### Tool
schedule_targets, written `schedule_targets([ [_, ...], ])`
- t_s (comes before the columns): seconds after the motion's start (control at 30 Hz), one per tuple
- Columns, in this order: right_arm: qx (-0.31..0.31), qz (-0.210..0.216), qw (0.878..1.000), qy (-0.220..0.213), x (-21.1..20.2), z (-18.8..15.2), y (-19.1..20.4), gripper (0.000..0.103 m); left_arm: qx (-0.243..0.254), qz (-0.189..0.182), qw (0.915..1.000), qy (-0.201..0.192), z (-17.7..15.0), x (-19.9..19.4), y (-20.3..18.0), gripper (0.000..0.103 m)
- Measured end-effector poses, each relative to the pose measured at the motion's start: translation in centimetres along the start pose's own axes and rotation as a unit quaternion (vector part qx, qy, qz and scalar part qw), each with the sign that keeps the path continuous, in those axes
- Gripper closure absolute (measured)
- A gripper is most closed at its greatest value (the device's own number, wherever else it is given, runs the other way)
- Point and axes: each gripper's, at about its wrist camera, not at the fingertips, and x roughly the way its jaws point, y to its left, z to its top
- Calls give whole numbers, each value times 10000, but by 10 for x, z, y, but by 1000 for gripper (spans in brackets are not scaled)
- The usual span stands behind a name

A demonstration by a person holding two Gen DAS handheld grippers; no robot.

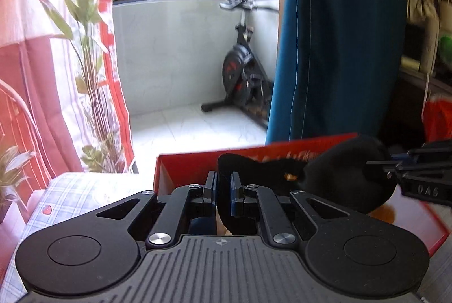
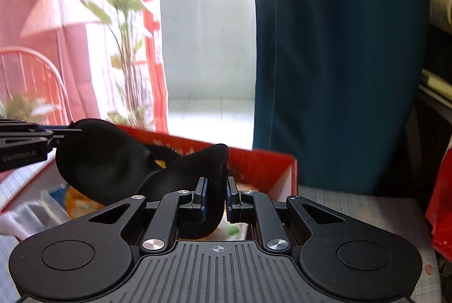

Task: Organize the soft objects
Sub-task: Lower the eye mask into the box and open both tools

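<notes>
A black soft eye mask (image 1: 347,173) hangs stretched between my two grippers above an open red box (image 1: 192,167). My left gripper (image 1: 224,190) is shut on one end of the mask. My right gripper (image 2: 216,194) is shut on the other end (image 2: 113,161). In the left wrist view the right gripper's fingers (image 1: 395,171) come in from the right and pinch the mask's rounded cup. In the right wrist view the left gripper's fingers (image 2: 59,133) pinch the mask from the left. The red box (image 2: 262,167) holds colourful items, mostly hidden by the mask.
The box sits on a checked bedsheet (image 1: 73,195). A teal curtain (image 1: 339,43) hangs behind, pink curtains (image 1: 34,62) and a plant (image 1: 90,71) at left. An exercise bike (image 1: 243,71) stands on the balcony. A red bag (image 2: 440,204) is at right.
</notes>
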Motion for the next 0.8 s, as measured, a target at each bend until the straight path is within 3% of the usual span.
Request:
schedule_targets([
  [0.17,151,-92,9995,277,15,-11,-8,90,128,-16,9994,335,-3,14,3,92],
  [0.33,197,-189,9992,282,15,-14,-9,82,294,27,9991,307,-1,7,2,84],
  [0.47,179,-248,9993,192,3,-14,-14,70,308,62,9992,256,0,-4,1,44],
  [0.6,225,-252,9994,60,-13,-18,-16,48,289,27,9994,201,1,-17,0,35],
  [0.73,234,-158,9996,-79,-30,-21,-15,34,230,-15,9997,114,-3,-40,-2,15],
  [0.77,225,-148,9995,-149,-36,-23,-14,26,212,-14,9997,101,-6,-46,-2,7],
  [0.8,225,-131,9994,-238,-42,-24,-13,12,199,-1,9998,82,-8,-53,-3,4],
])
